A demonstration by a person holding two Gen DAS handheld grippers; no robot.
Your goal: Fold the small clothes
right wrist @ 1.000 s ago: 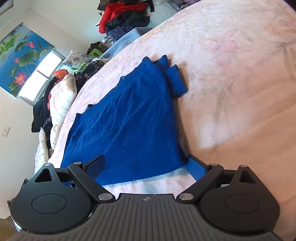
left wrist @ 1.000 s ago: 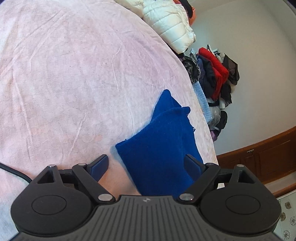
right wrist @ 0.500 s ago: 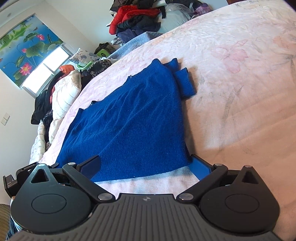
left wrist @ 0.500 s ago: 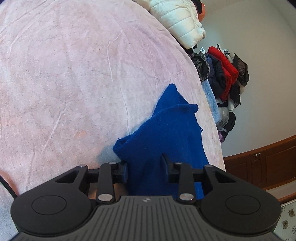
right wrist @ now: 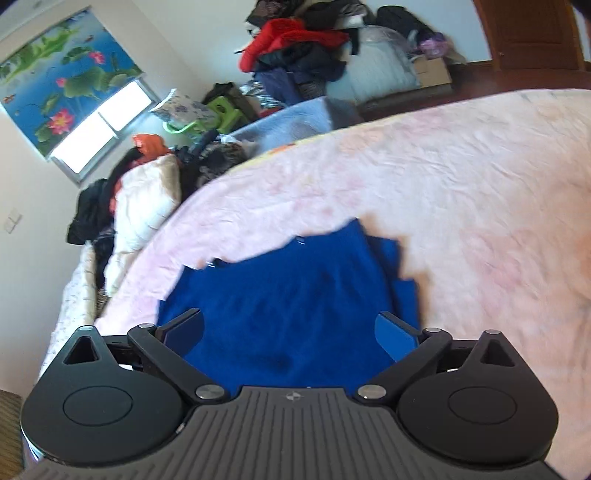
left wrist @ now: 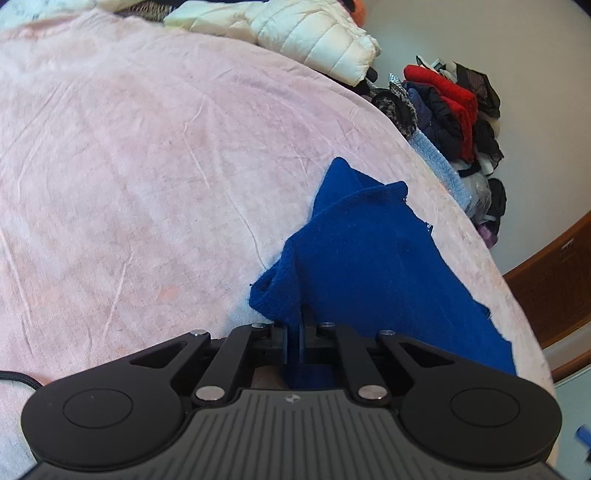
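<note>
Blue sweater lies on the pink bedspread, right of centre in the left wrist view, running from the near edge out toward the far right side of the bed. Left tool is clenched on the sweater's near corner: jaws nearly together, a fold of blue knit pinched between them, fabric bunched and lifted into a ridge just beyond the tips. Rest of the garment spreads flat to the right. A sleeve or folded layer sticks out at its far end. White puffer jacket sits at the far edge of the bed. Pile of red and dark clothes is stacked against the wall at far right. Black cable is at the near left edge.

Right wrist view, motion-blurred: the sweater fills the near centre, lying on the bedspread. Right tool is released, jaws spread wide, blue pads on either side with knit showing between them; can't tell whether the tips touch the fabric. A narrower folded piece lies along the sweater's right edge. Far side: clothes heap with a red item on top, light blue blanket, and a window with a lotus-print blind at far left.
</note>
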